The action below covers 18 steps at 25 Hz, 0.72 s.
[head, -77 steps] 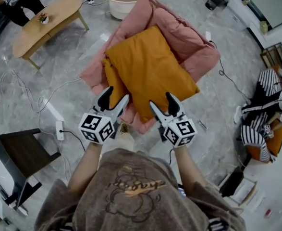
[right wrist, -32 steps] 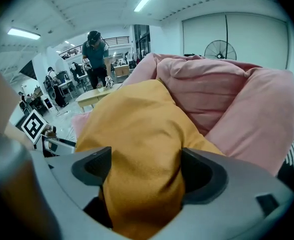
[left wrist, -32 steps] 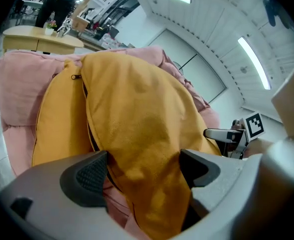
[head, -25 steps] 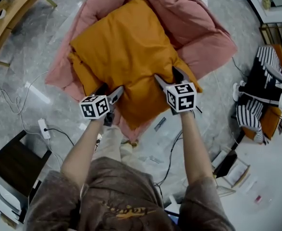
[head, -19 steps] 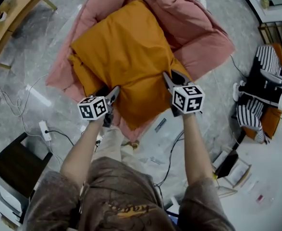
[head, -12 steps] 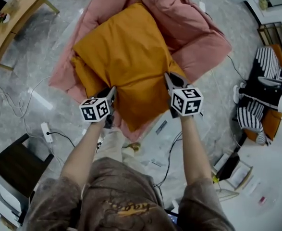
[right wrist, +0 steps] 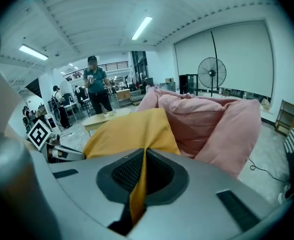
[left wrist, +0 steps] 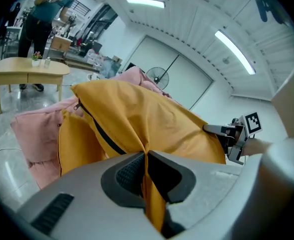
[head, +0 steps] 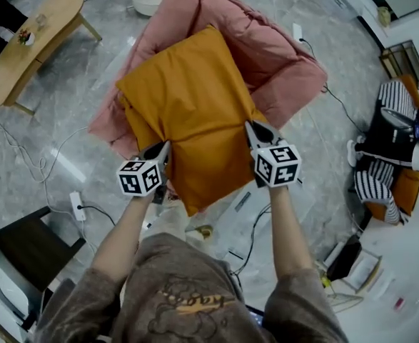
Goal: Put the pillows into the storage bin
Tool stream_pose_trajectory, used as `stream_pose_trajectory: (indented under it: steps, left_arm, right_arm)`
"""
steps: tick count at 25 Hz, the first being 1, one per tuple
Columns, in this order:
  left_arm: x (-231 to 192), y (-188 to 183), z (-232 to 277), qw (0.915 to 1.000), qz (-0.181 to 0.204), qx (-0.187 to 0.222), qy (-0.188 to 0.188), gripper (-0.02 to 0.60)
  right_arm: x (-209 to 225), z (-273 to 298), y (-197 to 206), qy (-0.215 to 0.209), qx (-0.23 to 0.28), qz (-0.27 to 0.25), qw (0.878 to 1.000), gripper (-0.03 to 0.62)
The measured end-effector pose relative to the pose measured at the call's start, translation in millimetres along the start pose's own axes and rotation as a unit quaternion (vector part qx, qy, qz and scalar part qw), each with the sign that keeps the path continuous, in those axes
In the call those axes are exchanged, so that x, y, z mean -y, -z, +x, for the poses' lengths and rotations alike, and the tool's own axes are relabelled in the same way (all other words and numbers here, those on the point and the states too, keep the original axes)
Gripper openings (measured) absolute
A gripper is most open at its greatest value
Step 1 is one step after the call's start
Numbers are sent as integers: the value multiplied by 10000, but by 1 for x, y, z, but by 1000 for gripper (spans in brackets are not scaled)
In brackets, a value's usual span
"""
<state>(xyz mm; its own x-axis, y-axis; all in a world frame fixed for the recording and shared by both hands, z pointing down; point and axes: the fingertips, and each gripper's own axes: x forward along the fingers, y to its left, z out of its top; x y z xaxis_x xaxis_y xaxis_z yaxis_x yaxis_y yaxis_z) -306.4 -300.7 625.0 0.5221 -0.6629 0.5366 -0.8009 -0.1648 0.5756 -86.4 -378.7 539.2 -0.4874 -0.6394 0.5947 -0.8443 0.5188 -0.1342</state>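
Orange pillow (head: pixel 188 113), lying over a pink pillow (head: pixel 266 41) on the floor (head: pixel 73 120), near edge pinched by left tongs (head: pixel 164 148) and right tongs (head: pixel 253 127), both just closed on its fabric, well apart.

Orange pillow (head: pixel 191 109): zippered, rumpled, lying atop the pink one.
Pink pillow (head: pixel 266 48): larger, puffy, underneath, on the floor (head: pixel 323 163).

Both bare forearms reach forward, roughly parallel, with the left gripper (head: pixel 162 149) and right gripper (head: pixel 256 130) tilted downward and their marker cubes facing up; the left jaws have just closed and the right jaws are together, each pinching a fold of the orange pillow (head: pixel 188 98).
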Motion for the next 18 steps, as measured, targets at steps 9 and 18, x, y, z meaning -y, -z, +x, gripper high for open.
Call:
stream_pose_trajectory:
  steps: [9, 18]
  left_arm:
    - [94, -18, -65, 9963, 664, 287, 465, 20]
    - [222, 19, -86, 9839, 1241, 148, 1279, 18]
  right_arm:
    - [-7, -124, -8, 398, 673, 230, 9967, 11]
    - [17, -285, 31, 1238, 1213, 503, 9836, 11]
